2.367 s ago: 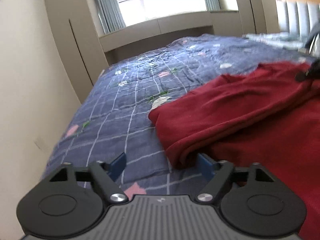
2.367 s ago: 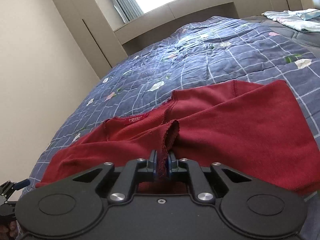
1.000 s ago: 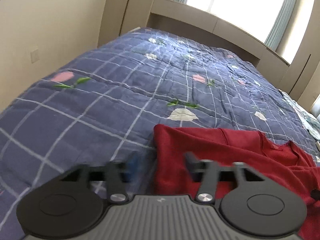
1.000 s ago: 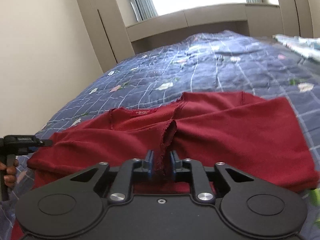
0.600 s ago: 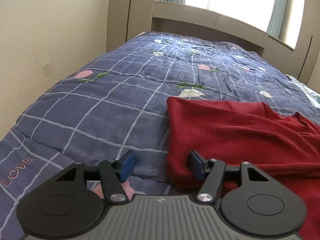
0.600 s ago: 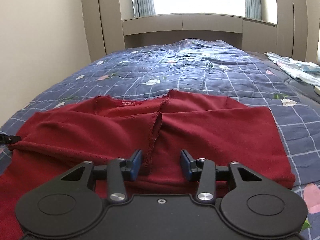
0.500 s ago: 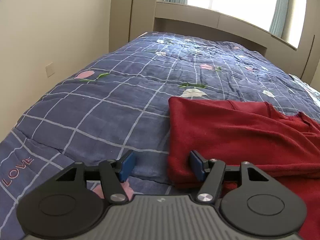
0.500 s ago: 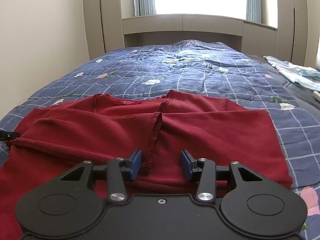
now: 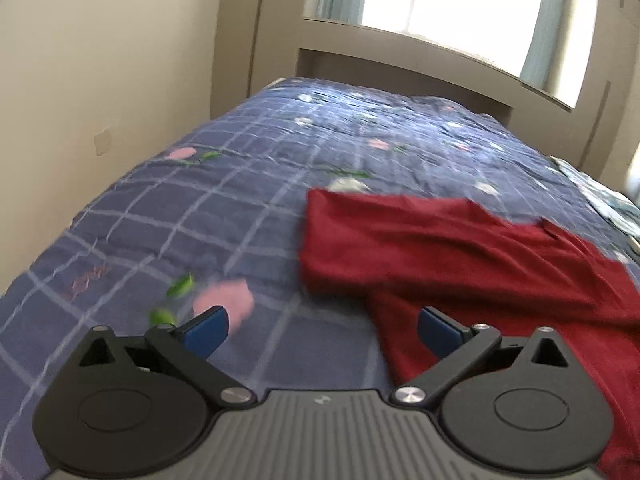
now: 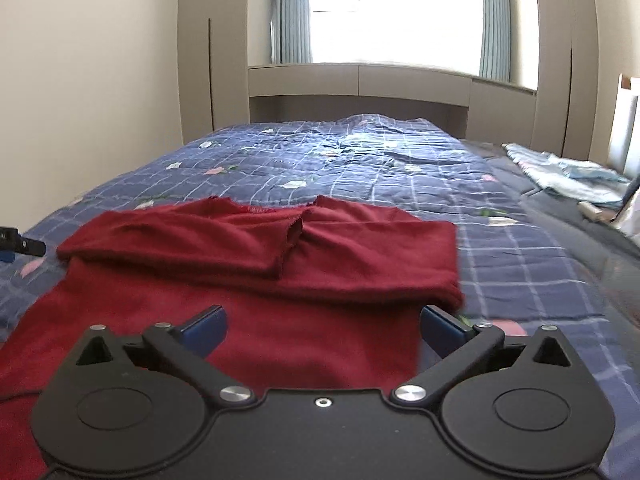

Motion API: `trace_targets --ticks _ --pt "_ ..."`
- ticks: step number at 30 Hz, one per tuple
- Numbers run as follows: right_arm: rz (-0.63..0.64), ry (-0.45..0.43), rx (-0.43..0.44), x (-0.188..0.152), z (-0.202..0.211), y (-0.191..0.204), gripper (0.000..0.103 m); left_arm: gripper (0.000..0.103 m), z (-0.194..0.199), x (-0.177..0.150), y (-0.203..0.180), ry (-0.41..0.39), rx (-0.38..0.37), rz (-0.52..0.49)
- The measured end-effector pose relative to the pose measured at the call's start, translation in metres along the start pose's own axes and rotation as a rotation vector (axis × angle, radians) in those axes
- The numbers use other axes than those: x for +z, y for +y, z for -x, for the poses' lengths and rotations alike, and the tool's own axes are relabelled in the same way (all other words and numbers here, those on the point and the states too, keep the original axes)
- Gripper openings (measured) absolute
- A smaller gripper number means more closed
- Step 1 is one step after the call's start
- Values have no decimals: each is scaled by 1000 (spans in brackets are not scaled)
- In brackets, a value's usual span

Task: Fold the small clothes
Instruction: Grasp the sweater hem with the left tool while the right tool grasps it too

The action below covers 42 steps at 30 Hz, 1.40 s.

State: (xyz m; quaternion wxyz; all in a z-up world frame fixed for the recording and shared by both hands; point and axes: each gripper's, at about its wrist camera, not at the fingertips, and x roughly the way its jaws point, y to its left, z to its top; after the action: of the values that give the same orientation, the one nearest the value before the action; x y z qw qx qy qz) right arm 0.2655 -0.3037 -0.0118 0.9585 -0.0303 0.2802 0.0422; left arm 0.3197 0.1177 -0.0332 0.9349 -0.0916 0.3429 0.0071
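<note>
A dark red garment (image 10: 256, 264) lies on the blue checked quilt (image 10: 360, 160) with both sleeves folded across its chest. It also shows in the left wrist view (image 9: 460, 248), to the right. My right gripper (image 10: 322, 330) is open and empty, held above the garment's lower part. My left gripper (image 9: 322, 330) is open and empty, above the quilt just left of the garment's folded left edge. The tip of the left gripper (image 10: 16, 242) shows at the left edge of the right wrist view.
A light blue folded cloth (image 10: 568, 176) lies on the bed's far right side. A beige wall (image 9: 100, 92) runs along the left of the bed. A window ledge and cabinets (image 10: 360, 84) stand past the bed's far end.
Both grippers have opened wider and pulled back and up from the garment. The right gripper let go of the sleeve cuff it held earlier; the sleeves now lie folded flat.
</note>
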Motion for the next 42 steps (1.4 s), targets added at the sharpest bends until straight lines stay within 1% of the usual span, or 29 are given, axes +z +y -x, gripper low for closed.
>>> trace_targets --ticks 5,10,15,19,21,23,24,25,27,28,29,30,31,32,33,34,35,36,37,38,39,40,41,42 --pt "19 9 -22 -24 47 0 102 103 42 -43 -11 24 -31 -68" --pt "8 40 -29 -51 81 -1 102 103 76 -82 -20 46 -46 -138" --pt "-44 79 -22 -77 102 0 102 103 99 -112 -24 80 -84 -145" --pt "-86 94 -16 -96 115 -2 102 103 108 -125 -24 115 -104 -154" --pt "-124 95 -14 -101 120 -5 100 103 109 -130 -24 141 -118 -152" --pt "-166 87 -10 -103 126 -8 91 102 111 -133 -23 163 -134 -138" --pt "-182 81 -7 -103 128 -10 90 102 112 -134 -23 171 -142 -130" --pt "-195 78 -7 -103 130 -11 85 102 114 -134 -24 174 -143 -126" --pt "-219 83 3 -104 131 -13 78 98 115 -134 -24 183 -141 -119" --pt "-232 94 12 -105 130 -15 71 95 116 -134 -24 188 -140 -115" --pt "-245 107 20 -106 129 -15 61 92 117 -133 -24 193 -138 -109" --pt "-254 120 26 -106 128 -15 55 90 118 -133 -24 202 -138 -102" --pt "-259 131 25 -107 128 -15 46 85 119 -132 -25 212 -137 -96" --pt "-262 137 18 -108 128 -15 39 81 119 -132 -25 222 -135 -92" --pt "-268 137 17 -109 129 -15 36 80 119 -131 -25 228 -132 -92" --pt "-273 135 26 -110 130 -16 27 77 120 -130 -26 234 -126 -95" --pt "-276 132 32 -110 131 -16 17 71 120 -129 -28 243 -114 -103" --pt "-274 128 34 -110 133 -16 14 66 120 -129 -31 250 -105 -113" --pt "-269 123 40 -109 135 -16 8 51 120 -127 -35 260 -116 -123" --pt "-264 116 47 -109 138 -15 7 41 122 -126 -39 271 -131 -130" --pt "-259 104 53 -108 142 -15 7 38 123 -124 -44 275 -125 -144" --pt "-254 94 55 -108 146 -14 6 21 124 -123 -47 281 -130 -155" --pt "-247 85 56 -107 150 -14 5 14 125 -121 -48 288 -143 -151" --pt "-241 76 54 -106 154 -14 5 11 127 -119 -49 289 -144 -137"
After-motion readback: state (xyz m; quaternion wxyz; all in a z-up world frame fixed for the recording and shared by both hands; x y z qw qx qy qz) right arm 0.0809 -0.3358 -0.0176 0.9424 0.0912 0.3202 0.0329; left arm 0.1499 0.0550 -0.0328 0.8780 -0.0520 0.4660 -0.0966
